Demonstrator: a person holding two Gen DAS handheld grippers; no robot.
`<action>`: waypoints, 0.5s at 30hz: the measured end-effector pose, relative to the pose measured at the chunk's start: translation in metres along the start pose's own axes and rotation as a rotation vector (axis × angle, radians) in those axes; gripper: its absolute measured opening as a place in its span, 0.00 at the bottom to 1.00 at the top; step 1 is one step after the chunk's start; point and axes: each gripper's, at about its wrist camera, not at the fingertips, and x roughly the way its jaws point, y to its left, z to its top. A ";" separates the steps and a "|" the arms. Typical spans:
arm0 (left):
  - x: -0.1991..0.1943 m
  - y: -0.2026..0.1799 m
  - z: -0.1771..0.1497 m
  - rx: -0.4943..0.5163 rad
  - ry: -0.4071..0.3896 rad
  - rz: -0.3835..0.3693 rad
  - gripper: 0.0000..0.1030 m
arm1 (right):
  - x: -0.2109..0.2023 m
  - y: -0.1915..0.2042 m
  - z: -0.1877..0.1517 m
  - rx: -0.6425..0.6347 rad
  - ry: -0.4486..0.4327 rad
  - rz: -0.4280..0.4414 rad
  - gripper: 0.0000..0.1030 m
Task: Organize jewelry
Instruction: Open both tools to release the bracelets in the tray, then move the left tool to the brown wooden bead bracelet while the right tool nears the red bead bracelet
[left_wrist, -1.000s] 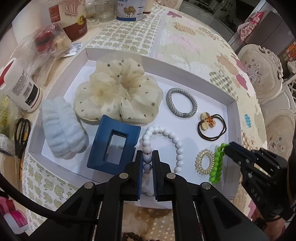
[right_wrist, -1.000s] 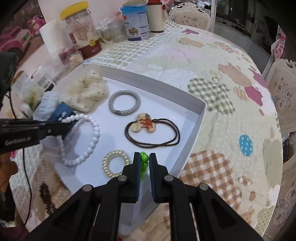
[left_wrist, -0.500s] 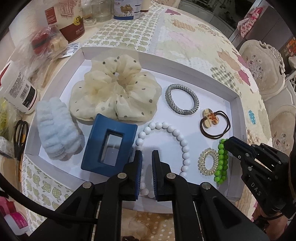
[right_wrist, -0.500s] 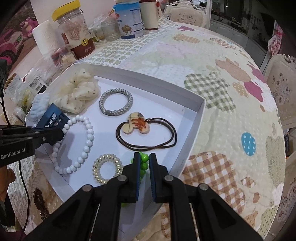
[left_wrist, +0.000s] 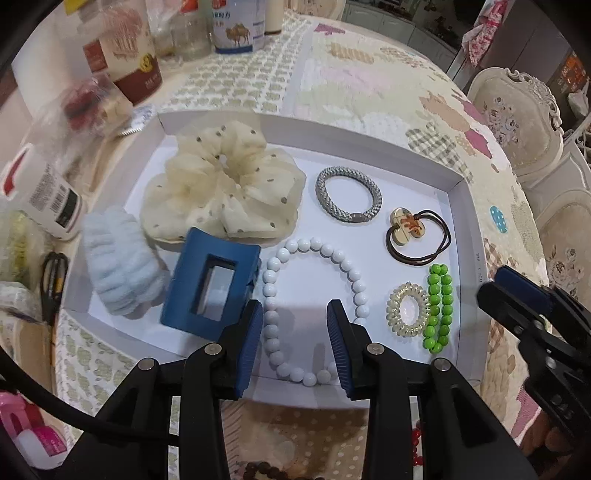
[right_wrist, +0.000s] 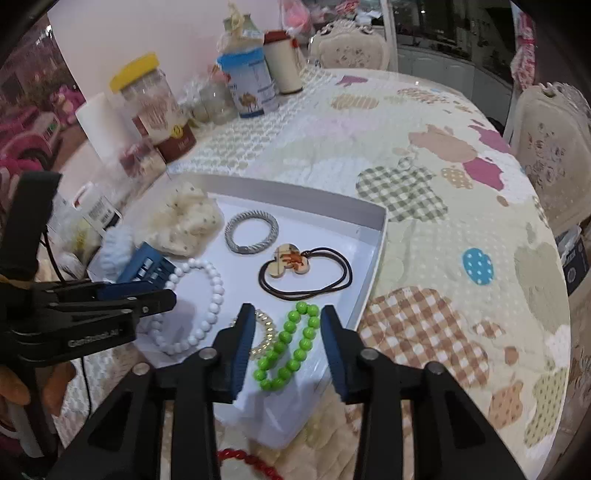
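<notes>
Presently I have my left gripper spread wide and empty over the white tray, its fingers straddling the near arc of the white bead bracelet lying flat there. My right gripper is likewise wide open and empty, the green bead bracelet lying between its fingers, just beside the clear coil hair tie near the tray's right wall.
</notes>
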 end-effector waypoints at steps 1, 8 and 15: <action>-0.003 0.001 -0.002 0.000 -0.011 0.003 0.25 | -0.005 0.001 -0.002 0.009 -0.008 0.002 0.42; -0.019 0.008 -0.019 -0.002 -0.053 0.038 0.25 | -0.025 0.006 -0.020 0.037 -0.030 0.004 0.46; -0.032 0.016 -0.049 0.000 -0.070 0.075 0.25 | -0.041 0.012 -0.042 0.054 -0.034 0.003 0.49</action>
